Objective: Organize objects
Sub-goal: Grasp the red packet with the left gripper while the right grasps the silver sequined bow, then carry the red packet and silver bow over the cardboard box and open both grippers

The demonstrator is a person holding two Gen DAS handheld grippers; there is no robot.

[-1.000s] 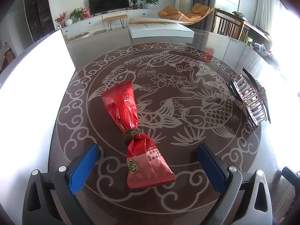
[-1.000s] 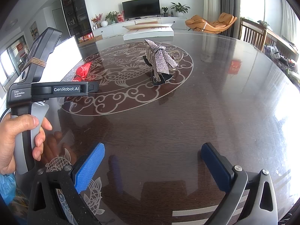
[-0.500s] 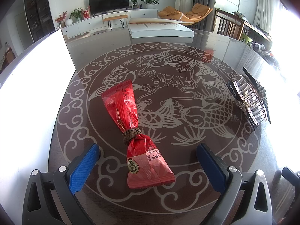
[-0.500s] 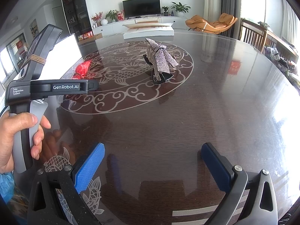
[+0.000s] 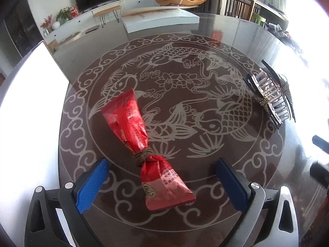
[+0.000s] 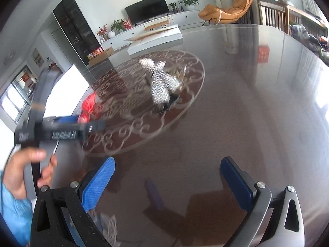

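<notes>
On the dark glossy table (image 5: pixel 226 30), inside its pale fish medallion, lies a red packet (image 5: pixel 141 142) cinched at the waist with brown cord (image 5: pixel 143 157). The left gripper (image 5: pixel 162 182) hangs right over its near end, blue pads spread wide, one on each side of the fat lower half, touching nothing. The packet's long axis runs away from that tool, leaning up and to the left, so the fingers already straddle it crosswise; to my eye a drop and a squeeze near the cord is all the pickup needs.

Off to the right sits a sparkly hair claw (image 5: pixel 271 94), well apart from the packet. The right gripper (image 6: pixel 167 182) is also gaping and empty, over bare table with the claw (image 6: pixel 162 82) far ahead of it; that view is smeared, so finer detail is lost. Clearly the left hand is nearer the packet, the right better placed for the claw.
</notes>
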